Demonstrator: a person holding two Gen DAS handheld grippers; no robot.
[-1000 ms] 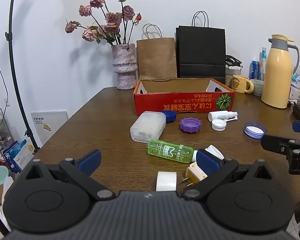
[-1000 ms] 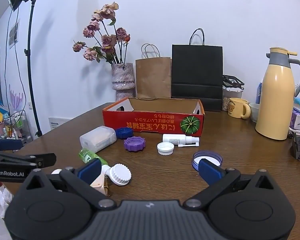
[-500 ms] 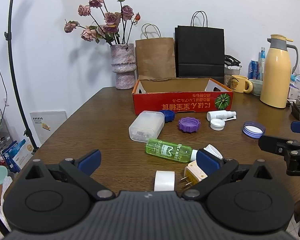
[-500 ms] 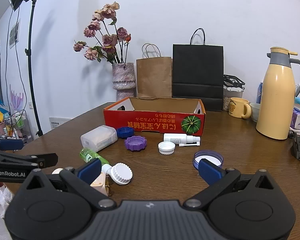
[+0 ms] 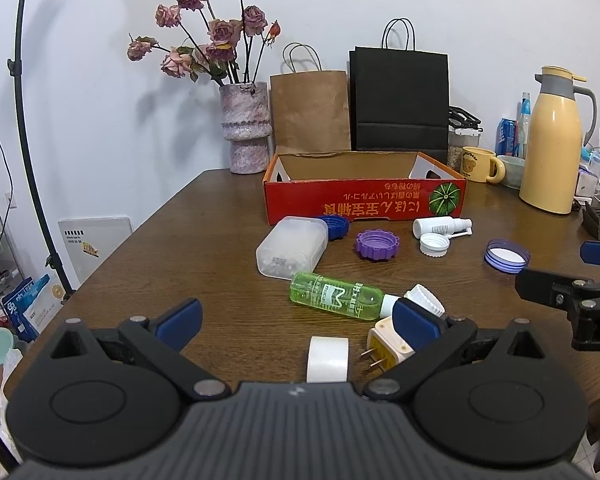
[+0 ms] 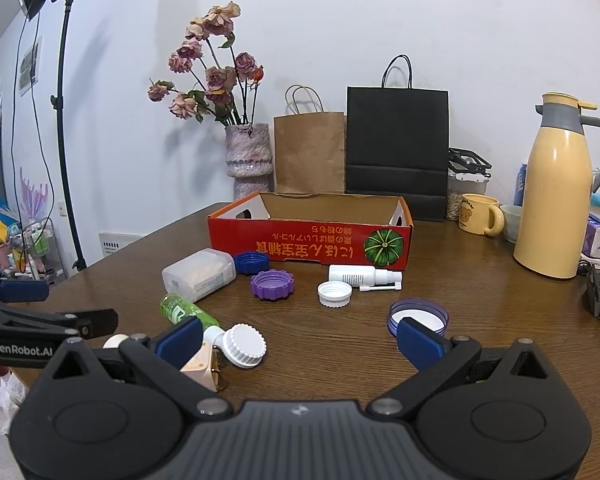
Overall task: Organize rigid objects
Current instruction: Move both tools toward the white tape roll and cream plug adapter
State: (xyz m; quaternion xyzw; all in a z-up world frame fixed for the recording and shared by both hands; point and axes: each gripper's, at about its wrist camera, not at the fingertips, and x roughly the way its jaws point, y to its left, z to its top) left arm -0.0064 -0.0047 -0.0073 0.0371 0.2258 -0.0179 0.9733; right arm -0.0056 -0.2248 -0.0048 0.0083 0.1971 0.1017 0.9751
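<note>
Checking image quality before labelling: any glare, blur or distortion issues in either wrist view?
Left wrist: sharp, strong fisheye bending the lamp pole, soft flower shadows on the wall. Right wrist: sharp too, dark corner vignetting, mild sheen on the table near the yellow thermos.

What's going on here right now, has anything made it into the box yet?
Nothing is being held. The left gripper and the right gripper both hover open over the wooden table. From what shows, the red cardboard box looks empty, though its floor is partly hidden. The loose items sit in front of it: a green bottle, a clear plastic container, a purple lid, a white spray bottle, a plug adapter and several caps.
</note>
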